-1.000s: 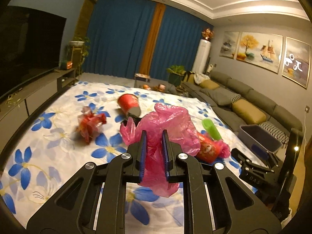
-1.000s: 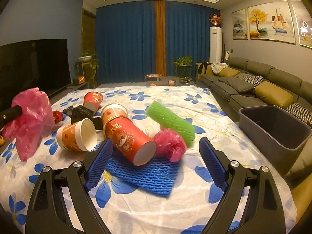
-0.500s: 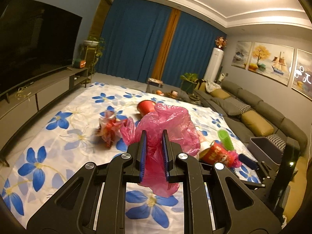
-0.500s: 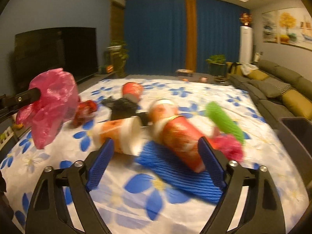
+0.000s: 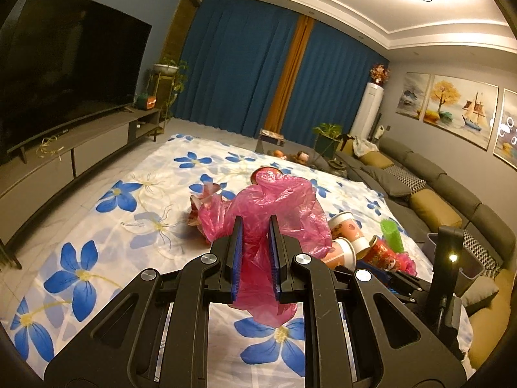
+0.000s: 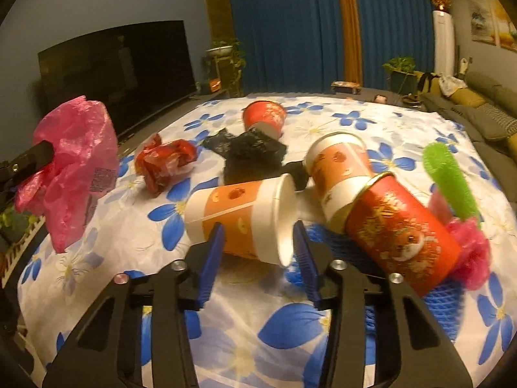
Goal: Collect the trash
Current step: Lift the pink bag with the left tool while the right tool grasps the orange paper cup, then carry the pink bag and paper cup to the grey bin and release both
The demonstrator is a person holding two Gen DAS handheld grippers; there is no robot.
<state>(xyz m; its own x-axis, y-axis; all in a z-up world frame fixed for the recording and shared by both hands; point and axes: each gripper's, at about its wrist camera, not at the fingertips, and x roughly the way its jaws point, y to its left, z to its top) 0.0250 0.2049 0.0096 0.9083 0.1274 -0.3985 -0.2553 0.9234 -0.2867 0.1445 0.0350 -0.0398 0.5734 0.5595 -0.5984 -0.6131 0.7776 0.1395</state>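
My left gripper [image 5: 255, 226] is shut on a crumpled pink plastic bag [image 5: 278, 207] and holds it above the flowered cloth [image 5: 97, 249]; the bag also shows at the left of the right wrist view [image 6: 74, 165]. My right gripper [image 6: 257, 229] has its jaws around an orange and white paper cup [image 6: 242, 220] that lies on its side; whether the pads touch it I cannot tell. Beside it lie a second orange cup [image 6: 339, 165], a red cup [image 6: 400, 229], a green foam net [image 6: 449, 181] and a blue foam net [image 6: 355, 258].
A red wrapper [image 6: 164, 161], a black bag [image 6: 248, 152] and another red cup [image 6: 265, 116] lie farther back on the cloth. A small pink bag [image 6: 471, 252] lies at the right. A grey bin [image 5: 465, 258] stands by the sofa [image 5: 446, 200]. A TV [image 5: 64, 77] stands at the left.
My right gripper has swung left from the red cup, closed in on the orange and white cup and narrowed its jaws around it. My left gripper has lifted the pink bag and pulled back.
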